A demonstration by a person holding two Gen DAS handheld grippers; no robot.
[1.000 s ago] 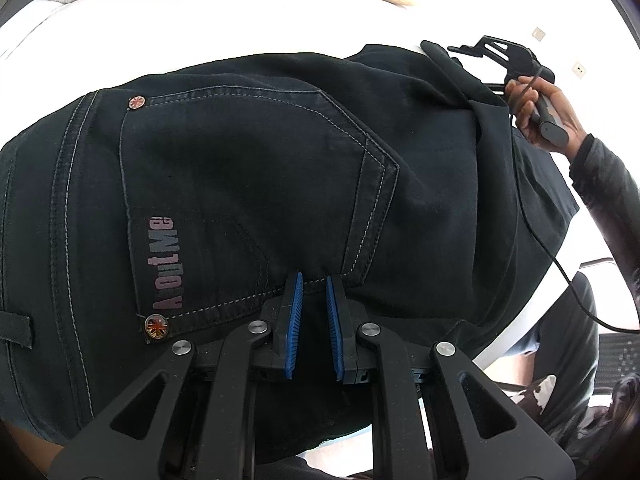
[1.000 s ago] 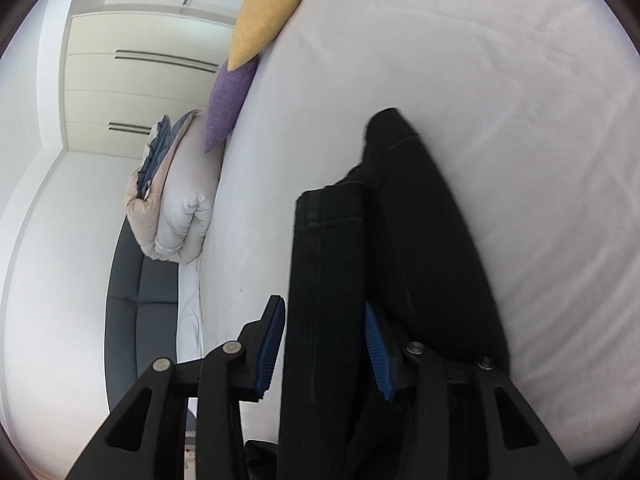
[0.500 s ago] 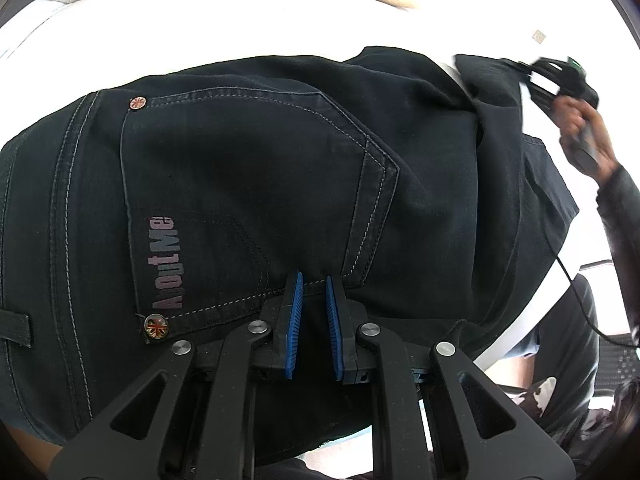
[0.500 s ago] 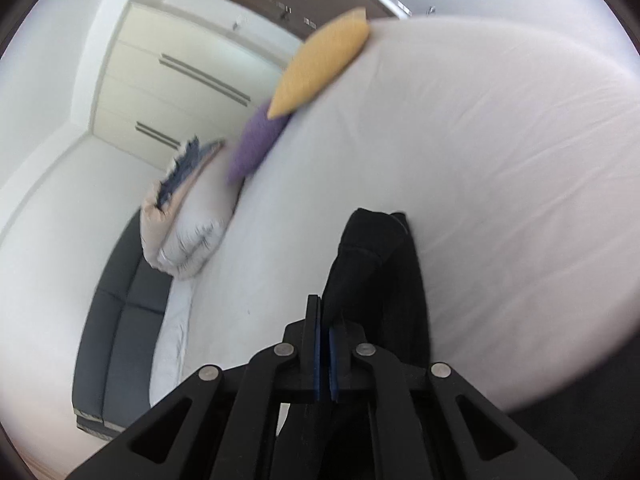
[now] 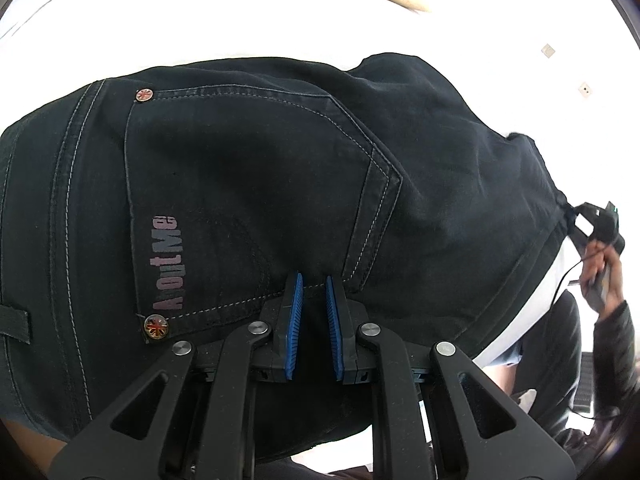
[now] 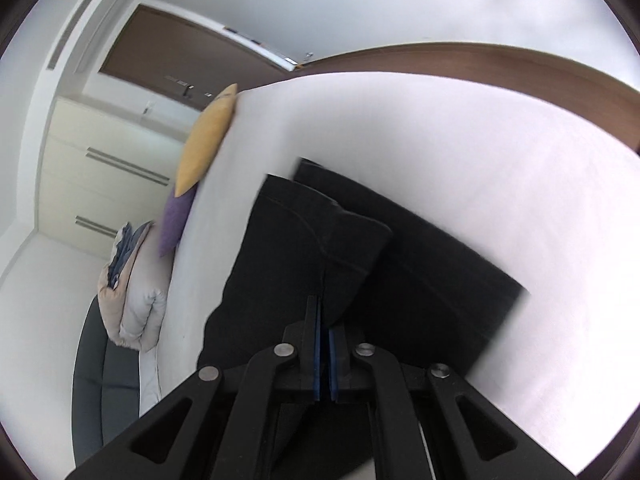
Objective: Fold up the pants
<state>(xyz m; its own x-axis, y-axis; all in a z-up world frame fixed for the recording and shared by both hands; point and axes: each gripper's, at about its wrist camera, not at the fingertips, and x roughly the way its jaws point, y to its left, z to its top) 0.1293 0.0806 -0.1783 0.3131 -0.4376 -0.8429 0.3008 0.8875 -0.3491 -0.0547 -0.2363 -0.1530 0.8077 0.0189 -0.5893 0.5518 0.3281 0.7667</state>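
step: leg fold | right gripper (image 6: 324, 344) clenched on black jeans (image 5: 260, 184) hem | left gripper (image 5: 312, 312) nearly shut, pinning seat | carry hem level to waistband, keep leg taut

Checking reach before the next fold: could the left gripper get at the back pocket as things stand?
Probably yes: the left gripper sits at the pocket edge, nothing lies between, though its pads seem shut on the pants.

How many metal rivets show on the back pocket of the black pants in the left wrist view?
2. One rivet sits at the pocket's upper corner near the side seam; the other rivet, with a flag design, sits at the lower corner beside the printed lettering. The gripper may hide more.
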